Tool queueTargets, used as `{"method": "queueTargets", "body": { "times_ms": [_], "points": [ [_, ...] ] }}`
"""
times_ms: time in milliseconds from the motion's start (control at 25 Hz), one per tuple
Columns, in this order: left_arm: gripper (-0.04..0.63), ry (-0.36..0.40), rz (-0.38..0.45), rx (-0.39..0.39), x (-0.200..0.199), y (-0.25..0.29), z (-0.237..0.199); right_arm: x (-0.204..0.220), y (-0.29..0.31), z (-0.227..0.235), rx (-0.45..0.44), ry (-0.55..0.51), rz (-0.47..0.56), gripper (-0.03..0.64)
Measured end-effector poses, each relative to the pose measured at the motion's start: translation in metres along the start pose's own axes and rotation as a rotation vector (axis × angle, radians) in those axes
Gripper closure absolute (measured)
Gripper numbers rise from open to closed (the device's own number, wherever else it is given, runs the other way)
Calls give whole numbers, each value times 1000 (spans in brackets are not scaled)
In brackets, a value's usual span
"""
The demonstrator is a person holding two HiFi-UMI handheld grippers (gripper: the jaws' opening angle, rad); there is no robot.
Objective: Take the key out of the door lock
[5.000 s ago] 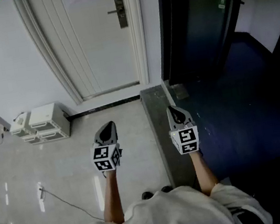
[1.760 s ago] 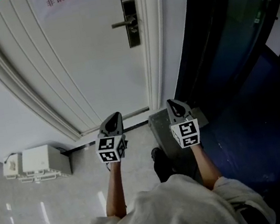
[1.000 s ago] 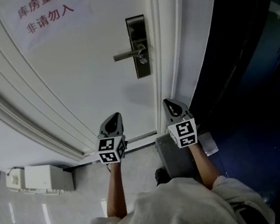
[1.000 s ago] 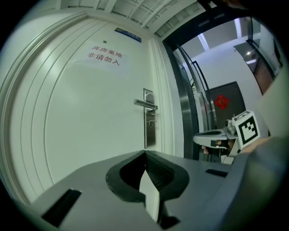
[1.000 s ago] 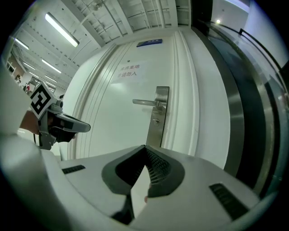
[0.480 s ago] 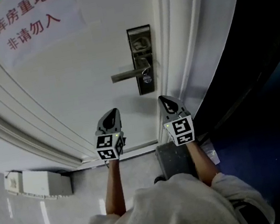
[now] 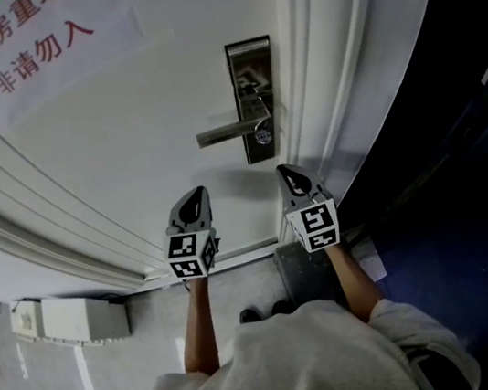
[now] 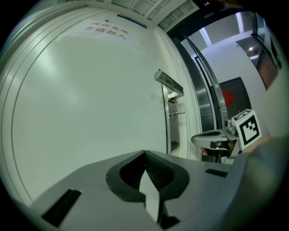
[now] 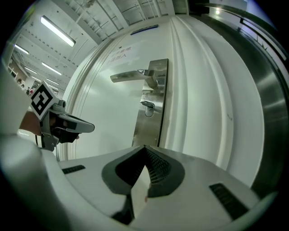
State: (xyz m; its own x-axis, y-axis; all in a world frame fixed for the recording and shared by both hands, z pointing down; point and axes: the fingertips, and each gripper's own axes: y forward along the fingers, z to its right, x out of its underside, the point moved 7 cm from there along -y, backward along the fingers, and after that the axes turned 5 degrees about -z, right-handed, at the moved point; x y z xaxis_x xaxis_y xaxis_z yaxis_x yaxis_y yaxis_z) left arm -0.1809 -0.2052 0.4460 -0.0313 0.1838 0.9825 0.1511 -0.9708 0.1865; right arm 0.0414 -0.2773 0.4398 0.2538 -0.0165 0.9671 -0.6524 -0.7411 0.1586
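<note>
The door [image 7: 138,114] is white, and its paper sign [image 7: 52,45] is white with red characters. The lock plate [image 7: 250,63] and the handle [image 7: 224,133] are silver-grey metal. The left gripper [image 7: 196,194] and the right gripper [image 7: 286,171] are grey, each with a white cube carrying black square markers. The person's shirt [image 7: 300,365] is light grey.

Open space is left between the right tool [image 7: 286,171] and the lock plate [image 7: 250,59]. The key [image 7: 262,135] is hemmed by the handle [image 7: 226,132] just above and the door frame [image 7: 318,84] beside.
</note>
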Motion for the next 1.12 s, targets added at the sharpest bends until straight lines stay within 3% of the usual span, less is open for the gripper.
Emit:
{"method": "queueTargets", "body": {
  "times_ms": [400, 920, 1120],
  "points": [
    [578, -1, -5, 47, 2, -3, -17, -3, 4, -17, 44, -9, -25, 594],
    [578, -6, 5, 83, 3, -2, -16, -52, -8, -10, 93, -227, 35, 594],
    [578, 1, 3, 92, 2, -4, -13, -58, -13, -7, 125, -369, 29, 594]
  ]
}}
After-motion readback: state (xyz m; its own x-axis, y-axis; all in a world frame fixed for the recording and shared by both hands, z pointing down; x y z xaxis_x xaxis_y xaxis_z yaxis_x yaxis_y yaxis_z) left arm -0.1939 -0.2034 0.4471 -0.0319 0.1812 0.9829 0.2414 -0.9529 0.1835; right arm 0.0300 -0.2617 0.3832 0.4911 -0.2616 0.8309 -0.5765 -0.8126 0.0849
